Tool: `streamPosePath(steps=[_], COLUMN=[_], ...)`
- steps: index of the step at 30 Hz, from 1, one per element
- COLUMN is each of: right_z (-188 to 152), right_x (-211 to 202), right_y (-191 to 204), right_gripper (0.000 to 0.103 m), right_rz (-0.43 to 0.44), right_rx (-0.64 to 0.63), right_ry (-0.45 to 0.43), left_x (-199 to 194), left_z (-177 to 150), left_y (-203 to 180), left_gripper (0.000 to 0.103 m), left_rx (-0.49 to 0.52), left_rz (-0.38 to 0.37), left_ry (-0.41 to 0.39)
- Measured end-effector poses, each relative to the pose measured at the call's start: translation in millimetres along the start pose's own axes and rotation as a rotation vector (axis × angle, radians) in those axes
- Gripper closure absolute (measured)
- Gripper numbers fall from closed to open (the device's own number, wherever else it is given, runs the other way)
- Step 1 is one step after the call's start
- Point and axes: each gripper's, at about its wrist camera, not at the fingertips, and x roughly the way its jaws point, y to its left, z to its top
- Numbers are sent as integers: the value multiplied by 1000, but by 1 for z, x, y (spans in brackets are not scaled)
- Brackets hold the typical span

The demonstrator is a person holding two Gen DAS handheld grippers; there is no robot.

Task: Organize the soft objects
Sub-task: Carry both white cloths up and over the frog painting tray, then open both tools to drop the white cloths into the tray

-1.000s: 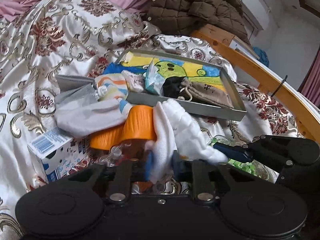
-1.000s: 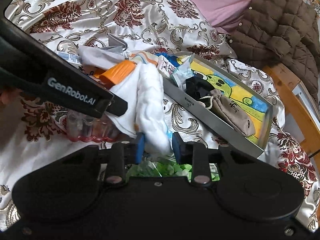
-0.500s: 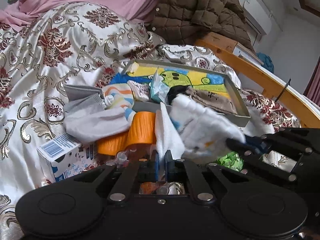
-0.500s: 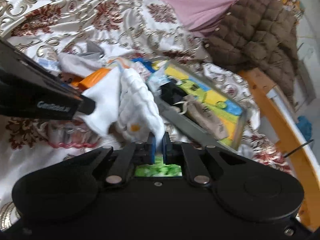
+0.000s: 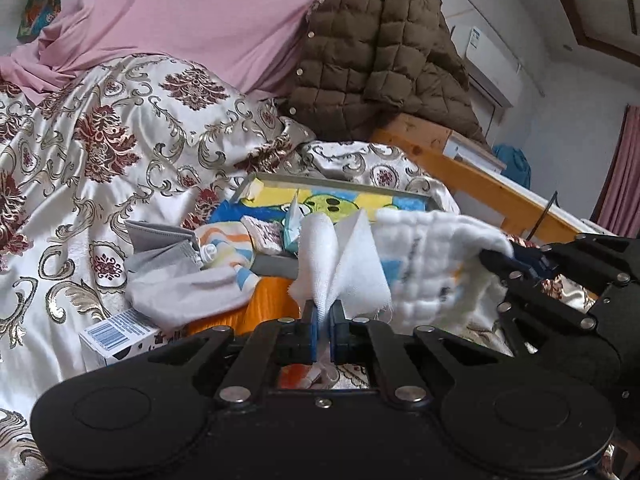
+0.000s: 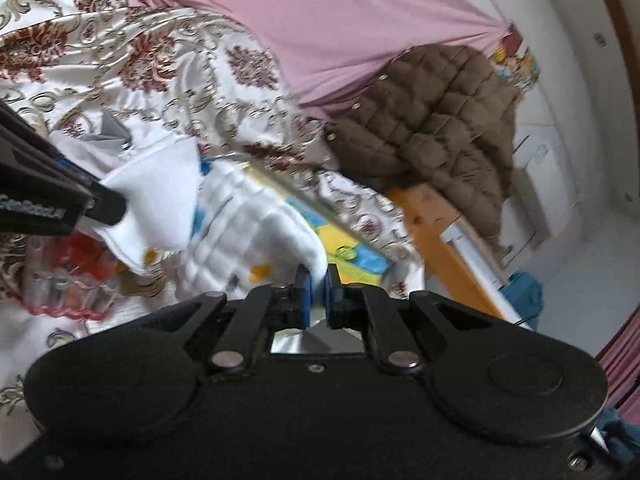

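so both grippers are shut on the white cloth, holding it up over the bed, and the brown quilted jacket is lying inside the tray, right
Not quite. The left gripper and right gripper are both shut on the white cloth, lifted over the bed. But the brown quilted jacket is not in the tray: the left wrist view shows it heaped behind the tray, against the pink sheet.

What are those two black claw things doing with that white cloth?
A person is tidying soft things on a bed. The left gripper pinches one edge of the white cloth, and the right gripper pinches the other end, so it hangs stretched between them above the picture tray and the clutter.
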Motion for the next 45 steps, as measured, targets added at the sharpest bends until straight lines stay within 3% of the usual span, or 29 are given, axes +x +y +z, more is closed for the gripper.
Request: streamPosePath(steps=[6, 13, 21, 25, 30, 38, 45], right_z=[1, 4, 15, 11, -17, -63, -79], right_x=[2, 19, 69, 91, 129, 167, 186], right_y=[-14, -39, -92, -113, -130, -143, -137], right_gripper=[102, 101, 101, 101, 101, 101, 98], right_rz=[-87, -123, -106, -102, -75, -37, 0], right_rx=[45, 134, 368, 426, 504, 629, 650], right_ry=[-11, -14, -55, -69, 6, 129, 203], left_x=[-4, -3, 42, 74, 123, 186, 213], left_z=[1, 20, 58, 80, 97, 97, 88], left_y=[1, -10, -28, -36, -45, -62, -62], left_gripper=[98, 98, 98, 98, 98, 98, 98], left_rx=[-4, 13, 50, 73, 99, 122, 124], left_rz=[24, 28, 6, -17, -58, -107, -62], left_ry=[-25, -53, -52, -50, -11, 97, 192])
